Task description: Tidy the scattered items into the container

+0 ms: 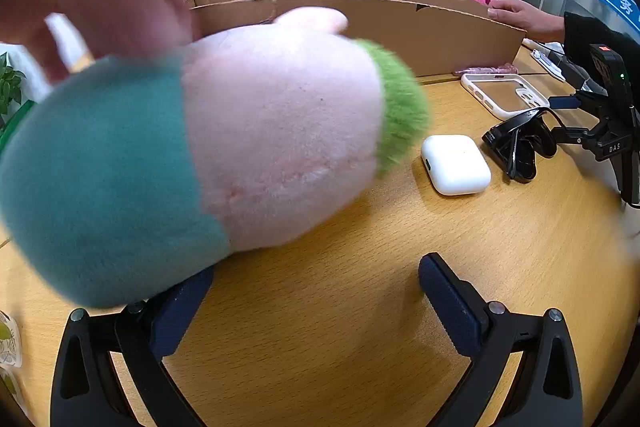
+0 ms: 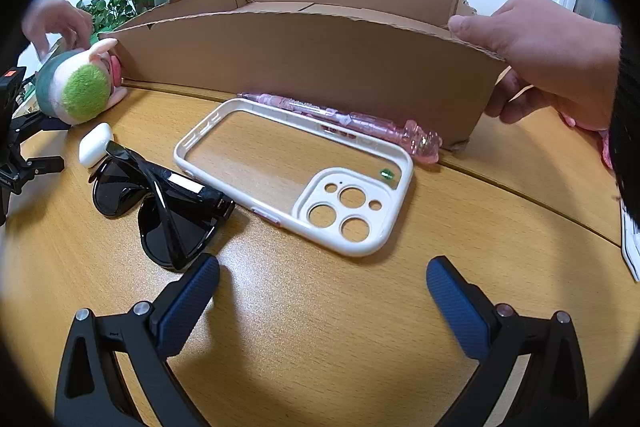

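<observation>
- At the far left of the right wrist view, a bare hand (image 2: 56, 23) rests on the plush toy (image 2: 80, 87), which lies on the surface (image 2: 320, 307) just beside the left end of the cardboard box (image 2: 304, 67). I judge the hand is setting it among the scatter for you, though that is a guess.
- In the left wrist view that same toy fills the middle and left of the frame, blurred and very close over your left tongs (image 1: 316, 295). Those tongs stand apart and hold nothing; the toy covers the tip of the left-hand finger.
- Lower left of centre in the right wrist view, the white earbud case (image 2: 95, 143) and the folded black sunglasses (image 2: 160, 205) touch each other, so lifting one may nudge the other.
- In the centre, the white phone case (image 2: 294, 179) lies flat, and the pink pen (image 2: 344, 121) lies along the foot of the box's front wall, hard to get a finger behind.
- At the right, another hand (image 2: 552, 59) grips the box's corner, likely steadying it.
- Your right tongs (image 2: 322, 287) are apart and empty, nearest the phone case and sunglasses.
</observation>
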Motion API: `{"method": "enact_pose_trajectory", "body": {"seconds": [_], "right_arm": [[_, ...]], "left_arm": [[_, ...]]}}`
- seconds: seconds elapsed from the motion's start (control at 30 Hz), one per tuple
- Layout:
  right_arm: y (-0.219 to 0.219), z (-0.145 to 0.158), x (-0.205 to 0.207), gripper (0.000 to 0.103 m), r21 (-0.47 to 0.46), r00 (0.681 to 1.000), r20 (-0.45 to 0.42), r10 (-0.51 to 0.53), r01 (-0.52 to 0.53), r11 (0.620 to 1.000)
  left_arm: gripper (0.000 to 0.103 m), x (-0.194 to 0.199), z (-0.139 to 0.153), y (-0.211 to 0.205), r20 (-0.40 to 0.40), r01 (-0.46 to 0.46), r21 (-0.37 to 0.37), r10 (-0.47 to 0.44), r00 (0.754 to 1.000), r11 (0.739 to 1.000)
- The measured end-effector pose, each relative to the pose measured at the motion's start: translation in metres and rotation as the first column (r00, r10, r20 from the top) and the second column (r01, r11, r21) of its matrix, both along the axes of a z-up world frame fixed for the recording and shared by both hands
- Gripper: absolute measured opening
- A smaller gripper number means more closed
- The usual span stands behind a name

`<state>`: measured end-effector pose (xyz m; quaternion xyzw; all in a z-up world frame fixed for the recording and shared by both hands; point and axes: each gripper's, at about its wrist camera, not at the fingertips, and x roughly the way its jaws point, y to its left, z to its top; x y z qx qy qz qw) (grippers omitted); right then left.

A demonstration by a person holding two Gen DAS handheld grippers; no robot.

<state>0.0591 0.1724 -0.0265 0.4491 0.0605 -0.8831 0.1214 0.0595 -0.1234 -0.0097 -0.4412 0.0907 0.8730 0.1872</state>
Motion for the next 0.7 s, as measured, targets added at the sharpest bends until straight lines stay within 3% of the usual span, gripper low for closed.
{"method": "enact_pose_trajectory", "body": {"seconds": [0.7], "right_arm": [[0.0004, -0.001, -0.0005, 0.103, 0.0, 1.0, 0.0, -0.001, 0.001, 1.0]], "left_arm": [[0.103, -0.0012, -0.0115, -0.004, -0.003, 0.011, 0.0, -0.011, 1.0, 1.0]]}}
